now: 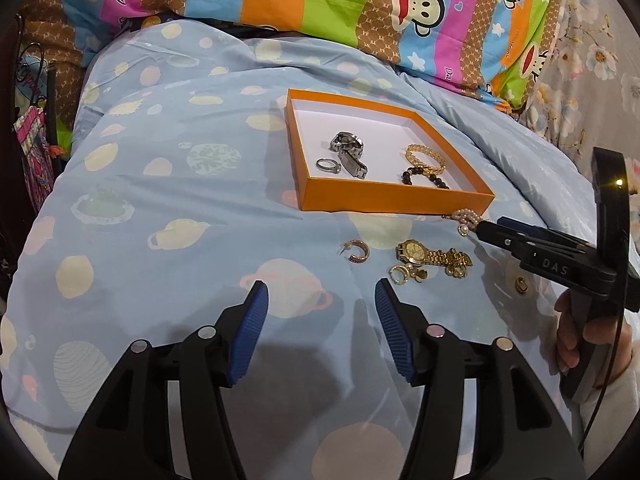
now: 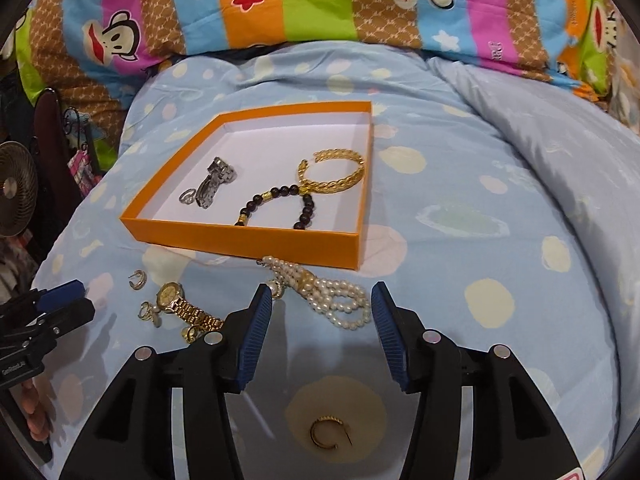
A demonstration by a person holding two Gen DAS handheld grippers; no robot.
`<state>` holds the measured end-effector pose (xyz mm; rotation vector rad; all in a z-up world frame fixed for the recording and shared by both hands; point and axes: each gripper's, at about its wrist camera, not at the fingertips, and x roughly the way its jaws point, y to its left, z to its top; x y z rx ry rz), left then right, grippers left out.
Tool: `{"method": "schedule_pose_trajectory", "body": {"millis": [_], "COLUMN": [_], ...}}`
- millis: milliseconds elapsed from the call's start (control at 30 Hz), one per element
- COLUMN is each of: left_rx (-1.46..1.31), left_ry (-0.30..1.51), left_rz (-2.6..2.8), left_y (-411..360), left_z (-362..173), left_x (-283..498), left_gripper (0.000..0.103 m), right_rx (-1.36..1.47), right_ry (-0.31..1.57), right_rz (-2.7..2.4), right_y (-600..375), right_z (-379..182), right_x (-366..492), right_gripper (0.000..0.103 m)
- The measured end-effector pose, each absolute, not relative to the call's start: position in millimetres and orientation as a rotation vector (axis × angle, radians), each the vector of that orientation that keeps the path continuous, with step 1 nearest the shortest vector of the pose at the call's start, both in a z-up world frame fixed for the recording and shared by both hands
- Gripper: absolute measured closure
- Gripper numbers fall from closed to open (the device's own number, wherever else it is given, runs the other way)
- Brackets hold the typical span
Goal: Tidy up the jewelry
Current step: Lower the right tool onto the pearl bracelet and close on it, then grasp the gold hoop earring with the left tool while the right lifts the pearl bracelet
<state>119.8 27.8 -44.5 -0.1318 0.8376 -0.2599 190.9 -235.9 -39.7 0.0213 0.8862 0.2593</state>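
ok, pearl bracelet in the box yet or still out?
Out. The pearl bracelet lies on the bedspread just outside the orange box, between the open right gripper's fingers.

Bed under pale blue planet-print duvet (image 1: 168, 184). Striped monkey-print pillow (image 2: 304, 4) along far edge. Small dark fan (image 2: 14, 196) at left. Floral fabric (image 1: 600, 52) far right.

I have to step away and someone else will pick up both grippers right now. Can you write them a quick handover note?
Left gripper: jaws open, empty, above the blanket.
Right gripper: jaws open, empty, at the pearl bracelet.
Done: orange box holds the silver watch, silver ring, gold bangle and dark bead bracelet.
Left: pearl bracelet by the box's front wall, gold watch, hoop earring, small gold earrings, gold hoop under the right gripper.
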Motion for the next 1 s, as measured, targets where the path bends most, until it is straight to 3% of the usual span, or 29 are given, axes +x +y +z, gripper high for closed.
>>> {"method": "schedule_pose_trajectory", "body": {"millis": [167, 300, 400, 700, 1000], "left_rx": [-0.134, -0.134, -0.135, -0.149, -0.147], "left_ry": [0.843, 0.848, 0.849, 0.859, 0.868], "left_rz": [-0.271, -0.276, -0.277, -0.292, -0.300], "left_y": [27, 27, 27, 28, 26], "left_z": [-45, -46, -46, -48, -49], "left_x": [120, 121, 121, 122, 122], "left_gripper": [0.049, 0.049, 0.049, 0.049, 0.049], "right_rx": [-0.017, -0.037, -0.018, 0.079, 0.019], "right_ry": [0.905, 0.918, 0.920, 0.927, 0.914], "right_rz": [0.276, 0.279, 0.269, 0.289, 0.279], "right_y": [-225, -217, -215, -211, -193], "right_z": [-42, -44, -44, -38, -41], "right_x": [195, 195, 191, 155, 174], "right_gripper": [0.052, 0.071, 0.076, 0.075, 0.068]}}
